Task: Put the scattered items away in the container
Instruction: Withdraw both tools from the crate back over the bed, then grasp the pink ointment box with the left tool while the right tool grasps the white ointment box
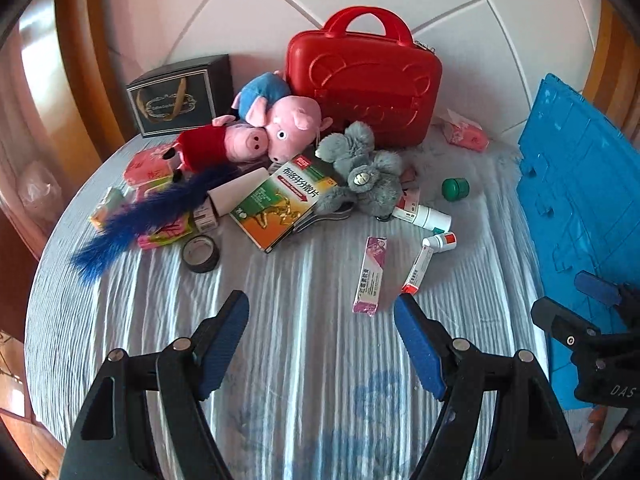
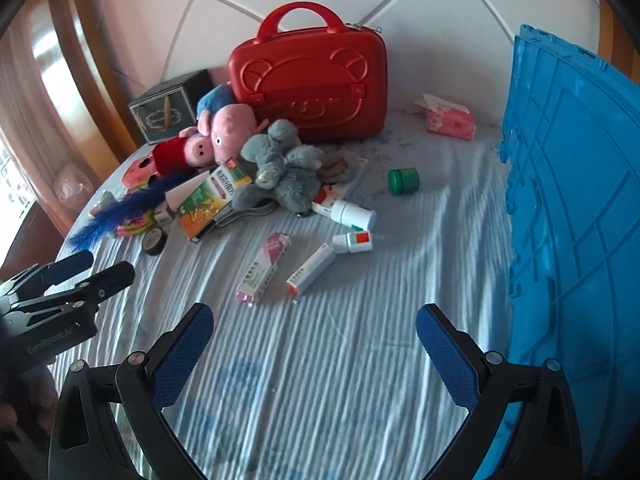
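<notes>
Just ahead of both wide-open, empty tongs, pink carton.

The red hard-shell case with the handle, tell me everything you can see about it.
The red hard-shell case looks like glossy moulded plastic, with a bear face embossed on its front and an arched carry handle on top. A zipper runs along its upper edge, apparently closed. It stands upright at the back of the striped cloth, near the white wall. The pink pig plush leans against its lower left.
</notes>
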A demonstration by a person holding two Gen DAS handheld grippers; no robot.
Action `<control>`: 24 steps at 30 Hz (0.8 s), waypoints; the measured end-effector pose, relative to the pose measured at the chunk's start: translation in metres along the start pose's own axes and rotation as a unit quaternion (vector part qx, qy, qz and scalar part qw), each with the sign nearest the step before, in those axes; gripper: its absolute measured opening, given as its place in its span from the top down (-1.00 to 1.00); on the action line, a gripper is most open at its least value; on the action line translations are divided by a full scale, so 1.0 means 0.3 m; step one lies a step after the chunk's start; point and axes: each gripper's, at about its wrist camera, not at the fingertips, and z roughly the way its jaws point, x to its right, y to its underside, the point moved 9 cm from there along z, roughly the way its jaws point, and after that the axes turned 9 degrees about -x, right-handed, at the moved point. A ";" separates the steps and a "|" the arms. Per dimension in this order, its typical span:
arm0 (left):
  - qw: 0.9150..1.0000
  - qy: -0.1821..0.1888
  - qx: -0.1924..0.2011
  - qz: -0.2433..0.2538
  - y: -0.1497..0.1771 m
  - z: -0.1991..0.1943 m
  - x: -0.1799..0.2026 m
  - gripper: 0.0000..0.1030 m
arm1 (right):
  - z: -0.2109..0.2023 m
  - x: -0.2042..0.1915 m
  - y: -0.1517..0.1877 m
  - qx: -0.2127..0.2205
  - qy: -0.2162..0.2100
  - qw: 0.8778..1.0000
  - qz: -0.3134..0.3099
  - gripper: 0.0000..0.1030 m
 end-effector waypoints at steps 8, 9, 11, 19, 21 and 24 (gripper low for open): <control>0.994 0.044 -0.083 0.061 -0.038 0.381 0.118 -0.45 | 0.294 0.086 -0.041 -0.070 0.018 0.995 0.073 -1.00; 0.992 0.050 -0.091 0.067 -0.039 0.420 0.134 -0.45 | 0.325 0.093 -0.041 -0.077 0.022 0.994 0.078 -1.00; 0.990 0.057 -0.100 0.077 -0.042 0.482 0.155 -0.45 | 0.377 0.103 -0.043 -0.089 0.026 0.992 0.085 -1.00; 0.988 0.061 -0.116 0.082 -0.056 0.652 0.171 -0.44 | 0.491 0.105 -0.097 -0.103 0.026 0.989 0.102 -1.00; 0.989 0.053 -0.109 0.089 -0.059 0.659 0.172 -0.44 | 0.525 0.084 -0.107 -0.109 0.019 0.989 0.097 -0.85; 0.991 0.045 -0.091 0.085 -0.064 0.658 0.156 -0.28 | 0.572 0.051 -0.112 -0.120 0.013 0.989 0.091 -0.56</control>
